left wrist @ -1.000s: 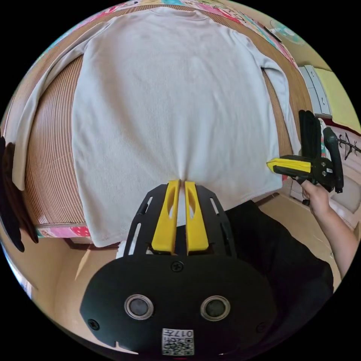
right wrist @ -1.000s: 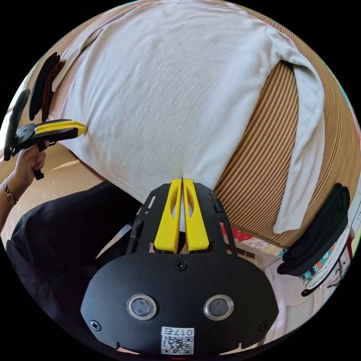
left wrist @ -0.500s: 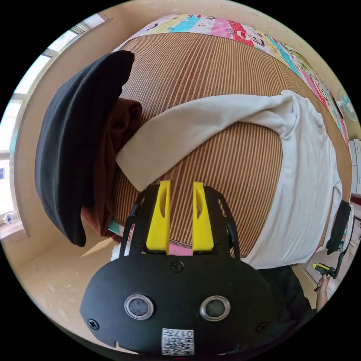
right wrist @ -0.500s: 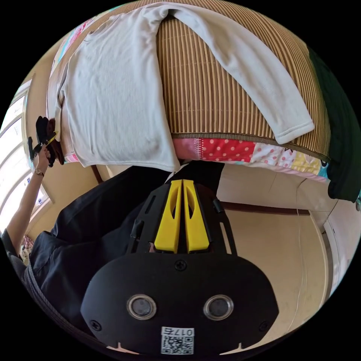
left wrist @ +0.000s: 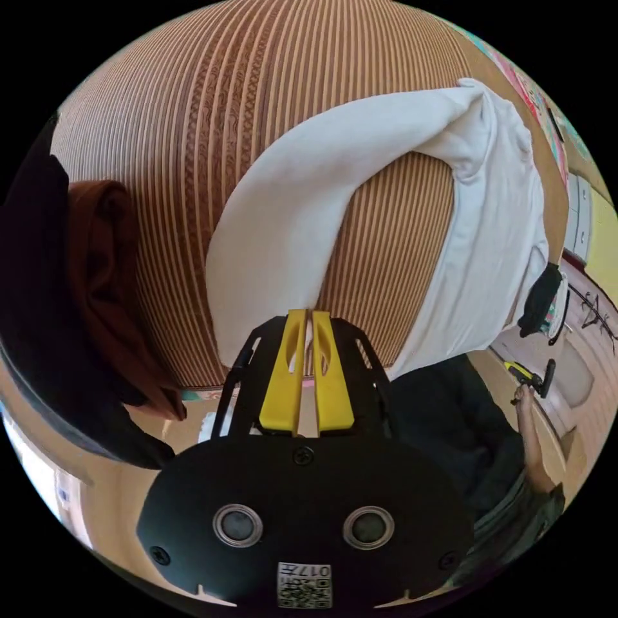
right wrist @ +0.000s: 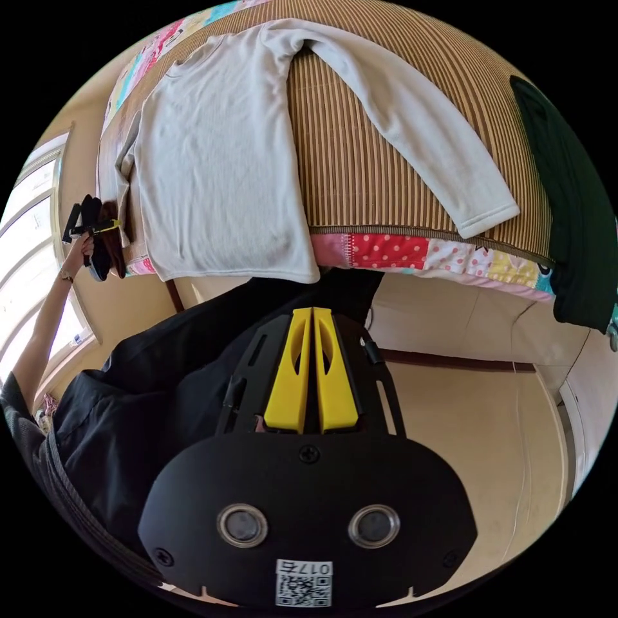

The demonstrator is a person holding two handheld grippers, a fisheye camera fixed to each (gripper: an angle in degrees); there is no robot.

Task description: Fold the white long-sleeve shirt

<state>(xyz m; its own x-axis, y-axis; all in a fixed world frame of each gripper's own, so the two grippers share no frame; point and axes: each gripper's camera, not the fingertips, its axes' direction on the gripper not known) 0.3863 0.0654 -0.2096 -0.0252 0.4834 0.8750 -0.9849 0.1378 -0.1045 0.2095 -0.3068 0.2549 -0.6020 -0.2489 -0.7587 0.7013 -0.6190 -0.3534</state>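
White long-sleeve shirt (right wrist: 219,167) flat on the striped mat (right wrist: 360,174); left gripper (left wrist: 308,315) jaws clamped on its cuff, right gripper (right wrist: 312,313) jaws together, empty.

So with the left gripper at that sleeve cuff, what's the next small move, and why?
Probably carry the cuff inward across the shirt's body. The left gripper looks shut on the cuff end of the sleeve, which lies stretched out over the striped mat, away from the white shirt. The right gripper is shut on nothing, off the bed.
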